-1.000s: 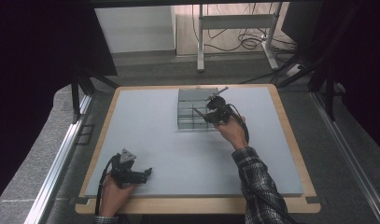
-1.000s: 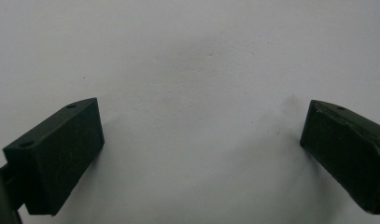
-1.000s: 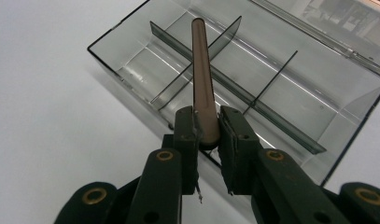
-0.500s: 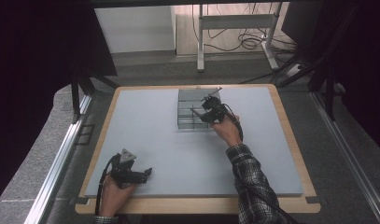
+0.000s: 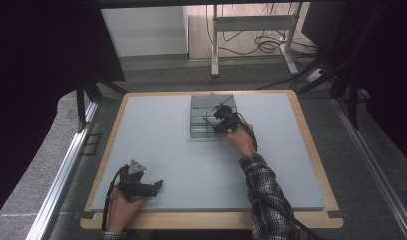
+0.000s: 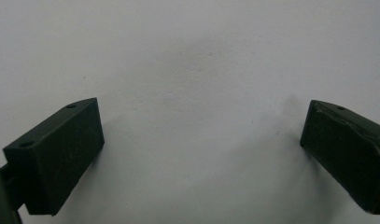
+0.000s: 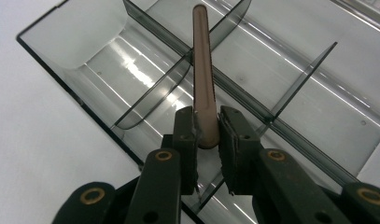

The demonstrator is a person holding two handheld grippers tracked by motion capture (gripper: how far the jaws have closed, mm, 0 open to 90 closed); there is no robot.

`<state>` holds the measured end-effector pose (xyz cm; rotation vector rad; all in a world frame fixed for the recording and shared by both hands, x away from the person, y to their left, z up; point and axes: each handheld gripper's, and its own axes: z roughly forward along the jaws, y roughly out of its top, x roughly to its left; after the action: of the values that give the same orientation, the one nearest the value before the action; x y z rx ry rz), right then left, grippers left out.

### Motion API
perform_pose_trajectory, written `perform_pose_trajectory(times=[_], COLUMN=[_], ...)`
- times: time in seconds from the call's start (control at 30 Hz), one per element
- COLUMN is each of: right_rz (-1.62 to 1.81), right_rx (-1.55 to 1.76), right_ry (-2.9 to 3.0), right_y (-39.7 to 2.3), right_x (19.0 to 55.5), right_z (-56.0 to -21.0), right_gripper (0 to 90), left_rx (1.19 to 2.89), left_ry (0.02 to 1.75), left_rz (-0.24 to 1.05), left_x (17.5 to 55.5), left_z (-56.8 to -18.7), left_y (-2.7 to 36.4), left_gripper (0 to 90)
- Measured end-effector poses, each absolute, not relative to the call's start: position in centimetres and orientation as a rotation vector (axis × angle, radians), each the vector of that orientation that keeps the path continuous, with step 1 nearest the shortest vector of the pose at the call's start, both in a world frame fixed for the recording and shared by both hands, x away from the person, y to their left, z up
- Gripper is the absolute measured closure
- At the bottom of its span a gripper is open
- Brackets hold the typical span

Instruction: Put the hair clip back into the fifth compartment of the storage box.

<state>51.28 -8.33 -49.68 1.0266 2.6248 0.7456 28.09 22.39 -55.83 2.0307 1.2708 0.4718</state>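
Left gripper (image 5: 152,186) at near-left of the grey mat (image 5: 166,150), jaws spread wide, nothing between them; bare mat under it in the left gripper view (image 6: 197,116). Clear smoked-plastic divider tray (image 5: 201,117) sits far-centre on the mat. Right gripper (image 5: 215,121) is over the tray's right side, jaws clamped on a slim brownish stick (image 7: 202,79), flat and rounded at the tip, which points out over the tray's compartments (image 7: 131,70).

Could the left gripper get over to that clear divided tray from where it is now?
Probably yes. The left gripper is open and empty at the near left of the table, with bare surface between it and the divided tray. But the right gripper is over the tray, holding a slim brown stick.
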Motion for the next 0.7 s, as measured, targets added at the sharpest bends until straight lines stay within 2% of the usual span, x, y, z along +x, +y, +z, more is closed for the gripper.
perform_pose_trajectory(times=[0.3,0.7], right_rz=[0.734,0.776], right_rx=[1.023,1.037], right_ry=[2.629,2.584], right_y=[-7.9,-8.6], right_x=[51.5,51.2], right_z=[-49.6,-48.3], right_gripper=[66.1,61.8], left_rx=[2.032,2.032], left_ry=[1.27,1.27], left_rz=[0.472,0.473], left_x=[28.1,28.1], left_z=[-55.8,-55.8], left_y=[22.4,22.4], left_gripper=[0.0,0.0])
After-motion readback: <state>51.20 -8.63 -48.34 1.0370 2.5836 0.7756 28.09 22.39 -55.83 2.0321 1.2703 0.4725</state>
